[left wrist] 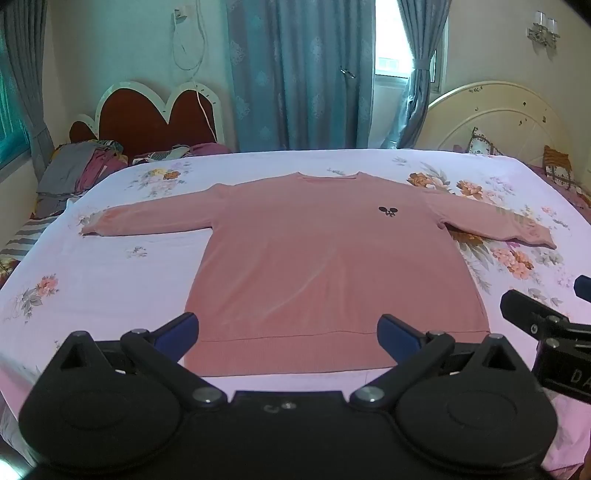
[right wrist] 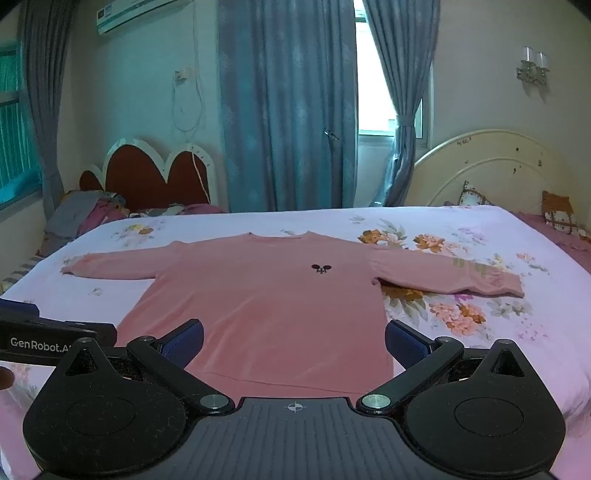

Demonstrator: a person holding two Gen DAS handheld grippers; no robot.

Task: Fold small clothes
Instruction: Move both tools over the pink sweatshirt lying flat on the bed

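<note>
Left wrist view: the left gripper [left wrist: 287,332] fills the bottom of the frame, its blue-padded fingers [left wrist: 181,330] spread wide and holding nothing. Between and beyond them a pink long-sleeved sweater [left wrist: 325,266] lies flat, front up, in the middle of the frame on a bed [left wrist: 110,273] with a floral sheet, both sleeves stretched out to the sides, its hem nearest the camera. A small black emblem [left wrist: 388,211] sits on the chest; its design is too small to read. At the right edge the right gripper [left wrist: 554,332] is cut off by the frame, with only the letters "DA" legible on its body. A pile of clothes [left wrist: 77,166] at the upper left is hard to make out.

Right wrist view: the right gripper [right wrist: 293,341] occupies the bottom, fingers [right wrist: 406,341] likewise spread apart and empty, above the sweater's [right wrist: 266,295] hem. The sweater lies centre frame on the bed [right wrist: 498,321]; the emblem [right wrist: 321,268] shows near the middle. At the left edge the left gripper [right wrist: 55,336] enters, cut off, marked "GenRobot.A" before the text is hidden. An air conditioner [right wrist: 136,13] at the top left is partly cropped.
</note>
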